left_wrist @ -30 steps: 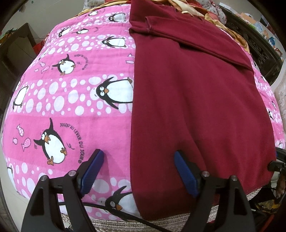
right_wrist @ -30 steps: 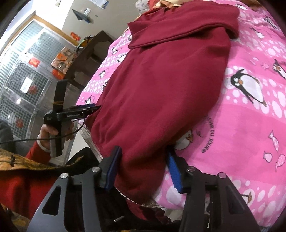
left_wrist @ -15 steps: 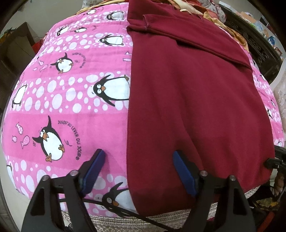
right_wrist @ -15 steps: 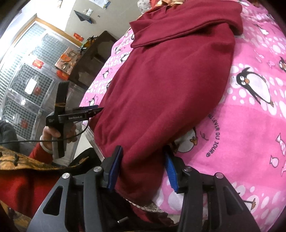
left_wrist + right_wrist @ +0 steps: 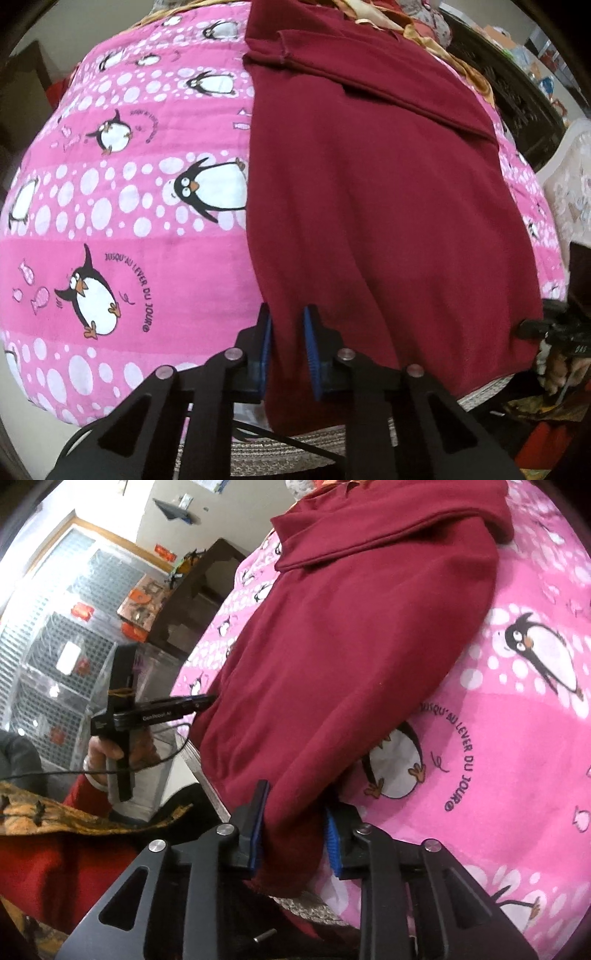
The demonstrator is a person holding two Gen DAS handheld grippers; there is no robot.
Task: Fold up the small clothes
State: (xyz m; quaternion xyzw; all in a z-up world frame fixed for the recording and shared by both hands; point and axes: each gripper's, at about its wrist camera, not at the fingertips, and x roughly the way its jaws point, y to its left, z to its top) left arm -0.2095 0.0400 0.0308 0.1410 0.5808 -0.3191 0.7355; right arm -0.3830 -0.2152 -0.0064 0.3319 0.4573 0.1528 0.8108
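A dark red garment (image 5: pixel 388 206) lies lengthwise on a pink penguin-print blanket (image 5: pixel 122 236), a sleeve folded across its far end. My left gripper (image 5: pixel 287 332) is shut on the garment's near left hem corner. My right gripper (image 5: pixel 293 812) is closed on the near right hem corner of the same garment (image 5: pixel 351 657), the cloth bunched between its blue pads. The left gripper also shows in the right wrist view (image 5: pixel 199 703), held in a hand at the garment's other corner.
The blanket covers a raised surface with a woven edge (image 5: pixel 295 448) at the front. A dark cabinet (image 5: pixel 199 590) and wire-mesh shelving (image 5: pixel 55 657) stand to the left. Other clothes (image 5: pixel 424 26) are piled beyond the garment's far end.
My left gripper has closed from wide open onto the garment's hem corner. My right gripper has tightened further on its corner.
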